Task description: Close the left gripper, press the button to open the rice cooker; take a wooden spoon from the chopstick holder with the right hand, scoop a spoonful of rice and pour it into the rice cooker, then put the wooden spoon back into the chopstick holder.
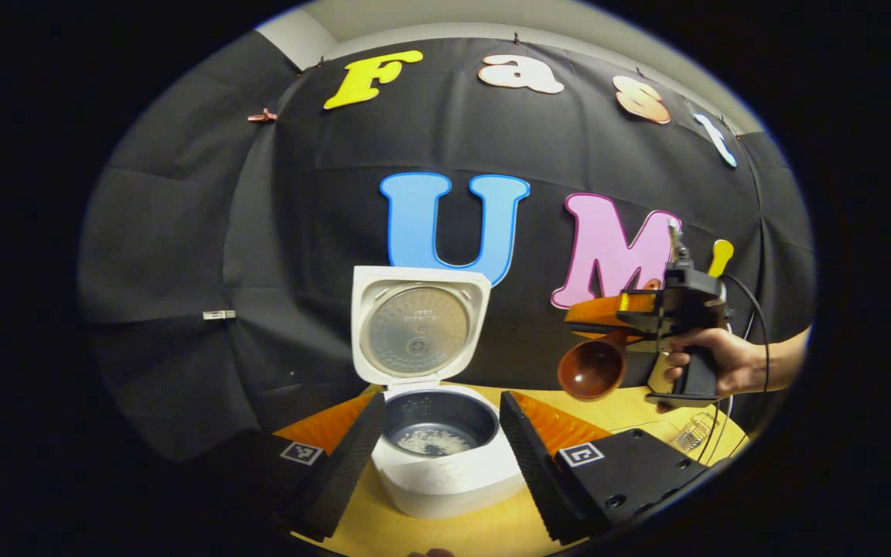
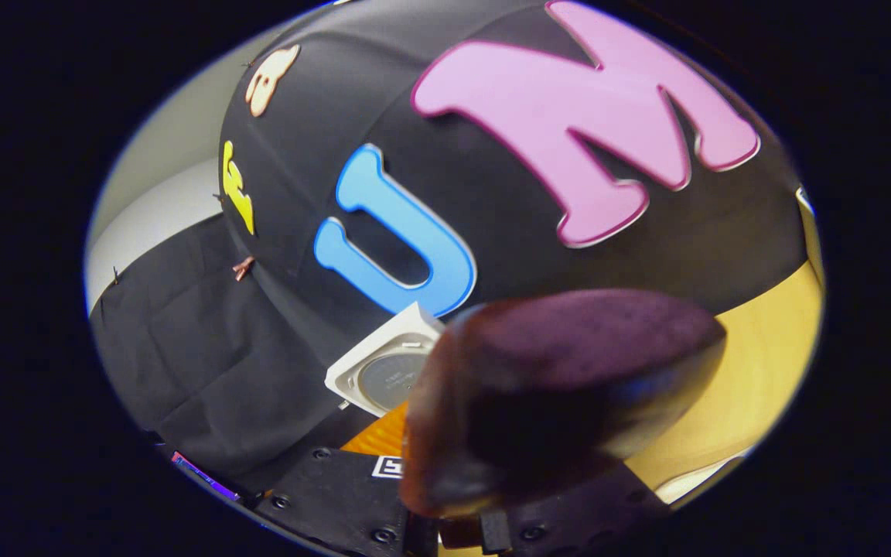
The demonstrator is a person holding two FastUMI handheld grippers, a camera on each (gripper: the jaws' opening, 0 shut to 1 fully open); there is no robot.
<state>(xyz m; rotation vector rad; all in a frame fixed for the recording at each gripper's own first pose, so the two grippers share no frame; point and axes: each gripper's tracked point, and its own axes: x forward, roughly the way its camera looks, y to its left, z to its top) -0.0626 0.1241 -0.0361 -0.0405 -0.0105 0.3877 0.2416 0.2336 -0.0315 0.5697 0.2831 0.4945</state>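
The left gripper [image 1: 438,456] shows at the bottom of the left gripper view with its two fingers spread wide apart, holding nothing, and the open rice cooker [image 1: 445,464] sits framed in the gap between them on the yellow bench [image 1: 631,406]. The cooker's white lid [image 1: 418,329] stands upright behind the body, its round metal inner plate facing the camera, and a thin scatter of white rice [image 1: 434,441] lies on the floor of the dark inner pot. At the right of that view, above the bench and well apart from the cooker, a hand [image 1: 716,360] holds the right gripper [image 1: 608,329] by its handle; the gripper points toward frame left and pinches the wooden spoon [image 1: 592,370], whose round brown bowl hangs at the lower left of the gripper, tilted with its hollow facing the camera. A clear glass-like object [image 1: 693,433] lies on the bench below the hand, too small to tell apart. In the right gripper view the spoon's bowl [image 2: 561,394] looms dark and blurred across the lower centre, its handle clamped between the gripper [image 2: 461,534] at the bottom edge; the scene is rotated, with the cooker lid [image 2: 387,371] left of the bowl and the bench [image 2: 762,371] at the right.
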